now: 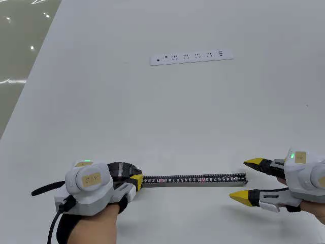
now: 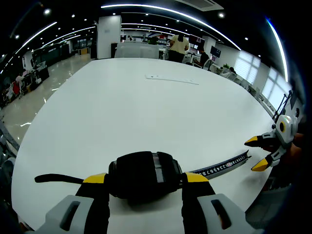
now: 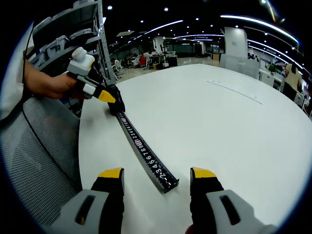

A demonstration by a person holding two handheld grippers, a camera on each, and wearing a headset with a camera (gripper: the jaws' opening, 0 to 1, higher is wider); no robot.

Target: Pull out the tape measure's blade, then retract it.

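Observation:
A black tape measure case [image 1: 123, 173] [image 2: 145, 174] lies on the white table, with my left gripper [image 1: 133, 184] [image 2: 145, 178] shut on it. Its dark blade [image 1: 194, 179] [image 2: 222, 166] [image 3: 145, 149] stretches flat along the table to the right. The blade's free end [image 1: 244, 178] [image 3: 169, 183] lies just in front of my right gripper [image 1: 249, 179] [image 3: 157, 173], which is open with nothing between its yellow-tipped fingers [image 3: 111, 173]. In the left gripper view the right gripper [image 2: 257, 153] appears at the far right; in the right gripper view the left gripper [image 3: 108, 95] holds the case [image 3: 117, 105] at the far left.
A white power strip [image 1: 191, 56] [image 2: 171, 79] [image 3: 234, 91] lies farther back on the table. The table's left edge [image 1: 30, 86] borders a glossy floor. A mesh chair [image 3: 39, 161] stands by the near edge. A person [image 2: 179, 47] stands beyond the table.

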